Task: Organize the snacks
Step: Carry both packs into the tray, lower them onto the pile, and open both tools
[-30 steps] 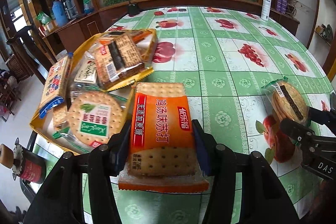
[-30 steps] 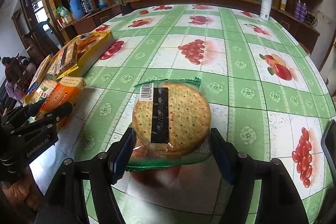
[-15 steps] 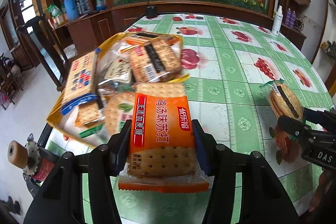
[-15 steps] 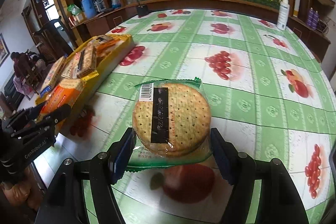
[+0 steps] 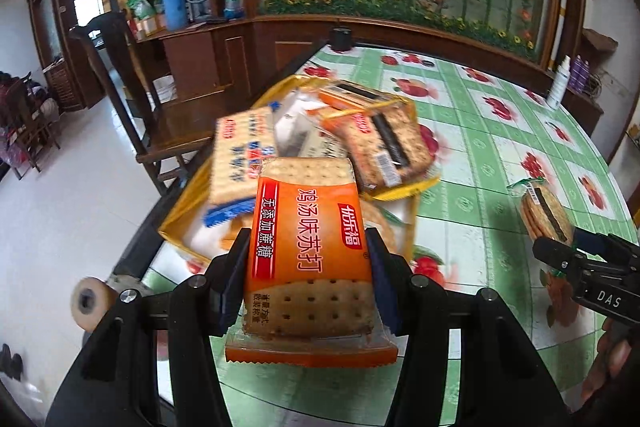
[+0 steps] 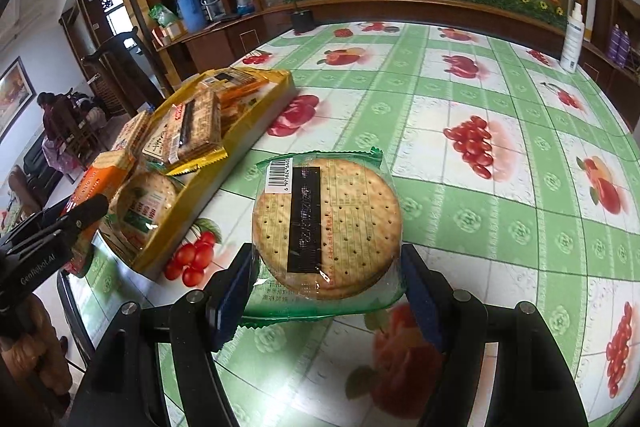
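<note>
Carry step, both hands loaded. I had left gripper (image 5: 306, 269) clamped on orange cracker pack (image 5: 310, 247), held in air at near end of yellow box (image 5: 176, 215). Right gripper (image 6: 326, 285) closed on round biscuit pack (image 6: 326, 223), above tablecloth (image 6: 500, 131), right of box. Box already heaped with packs (image 5: 384, 143), left edge of table. Next, as I judged: bring orange pack over free gap, lower, release; round pack after. Risk: pile sliding.

Black grippers (image 5: 308, 279), blue pads (image 6: 230, 301), silver screws.
</note>
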The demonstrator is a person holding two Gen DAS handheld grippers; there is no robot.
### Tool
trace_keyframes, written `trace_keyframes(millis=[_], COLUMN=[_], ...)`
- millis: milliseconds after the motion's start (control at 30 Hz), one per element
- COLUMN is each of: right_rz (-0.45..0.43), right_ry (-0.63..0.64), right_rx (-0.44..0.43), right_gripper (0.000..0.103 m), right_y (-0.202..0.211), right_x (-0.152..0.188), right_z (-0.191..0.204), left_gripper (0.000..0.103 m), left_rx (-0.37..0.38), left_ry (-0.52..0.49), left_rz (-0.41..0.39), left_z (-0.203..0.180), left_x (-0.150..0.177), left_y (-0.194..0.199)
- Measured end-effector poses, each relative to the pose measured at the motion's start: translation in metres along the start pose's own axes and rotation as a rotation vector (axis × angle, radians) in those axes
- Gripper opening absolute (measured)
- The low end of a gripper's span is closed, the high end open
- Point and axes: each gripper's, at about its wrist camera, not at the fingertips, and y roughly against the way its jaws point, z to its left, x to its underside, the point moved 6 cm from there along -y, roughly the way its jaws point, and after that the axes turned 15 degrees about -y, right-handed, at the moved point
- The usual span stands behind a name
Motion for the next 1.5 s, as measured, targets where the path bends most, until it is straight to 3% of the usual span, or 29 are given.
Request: trace_keyframes(millis=[533, 933, 1500], right_rz=[-0.029, -0.012, 0.045], right_ry=[0.096, 0.187, 0.181], right_rx=[-0.098, -0.190, -0.180], right_gripper=[0.072, 0.072, 0.072], right_y=[-0.020, -0.064, -0.137], right_x=[-0.045, -0.088, -0.115], right_z=[0.075, 0.154, 0.185], left_gripper=[0.053, 0.053, 0.053], left_rx=[-0.013, -0.007, -0.010], left_ry=[0.041, 0.055, 0.062], left_rz=[0.000, 0.003, 0.007], left_z=[0.025, 0.035, 0.038], left_x=[-0.003, -0.007, -0.014], left_y=[-0.006, -0.010, -0.017])
